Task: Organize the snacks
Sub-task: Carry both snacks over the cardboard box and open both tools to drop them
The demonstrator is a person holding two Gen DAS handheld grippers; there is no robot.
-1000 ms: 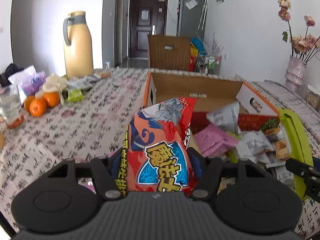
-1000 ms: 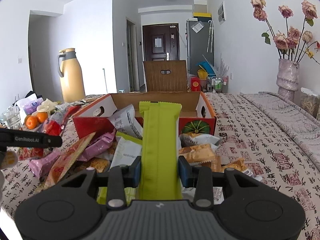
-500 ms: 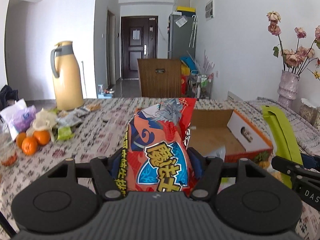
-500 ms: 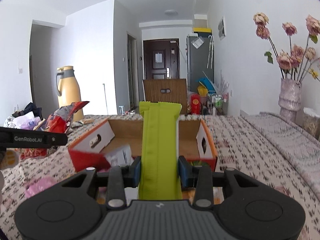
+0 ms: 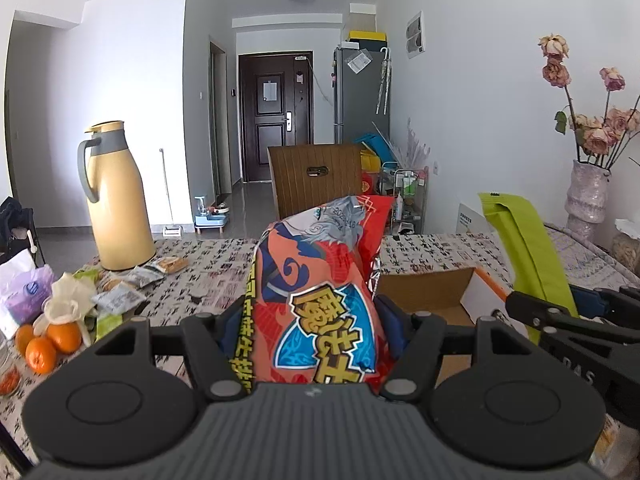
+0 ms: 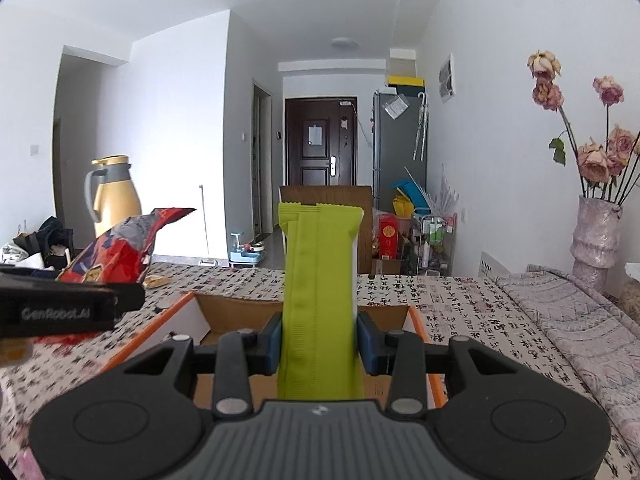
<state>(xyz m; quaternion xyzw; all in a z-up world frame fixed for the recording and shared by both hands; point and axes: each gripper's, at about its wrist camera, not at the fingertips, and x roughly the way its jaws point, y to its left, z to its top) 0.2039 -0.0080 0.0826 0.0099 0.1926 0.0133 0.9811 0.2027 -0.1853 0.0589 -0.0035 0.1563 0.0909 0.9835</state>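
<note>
My left gripper (image 5: pixel 316 320) is shut on a red and orange snack bag (image 5: pixel 324 292) and holds it upright above the table, left of the open cardboard box (image 5: pixel 436 296). My right gripper (image 6: pixel 320 340) is shut on a long lime-green snack packet (image 6: pixel 320 292) and holds it upright over the near side of the box (image 6: pixel 236 312). The green packet also shows at the right of the left wrist view (image 5: pixel 528 256). The red bag shows at the left of the right wrist view (image 6: pixel 116 248). The box floor in view is bare cardboard.
A yellow thermos jug (image 5: pixel 114 200) stands at the far left of the patterned tablecloth (image 5: pixel 212 268). Oranges (image 5: pixel 44 344), small packets (image 5: pixel 132 280) and a purple bag (image 5: pixel 20 292) lie at the left. A vase of dried flowers (image 6: pixel 596 236) stands at the right. A wooden chair back (image 5: pixel 316 176) is behind the table.
Both grippers have risen with their packets and the views have tilted up. The snack pile in front of the box has dropped out of view. The grips have not changed.
</note>
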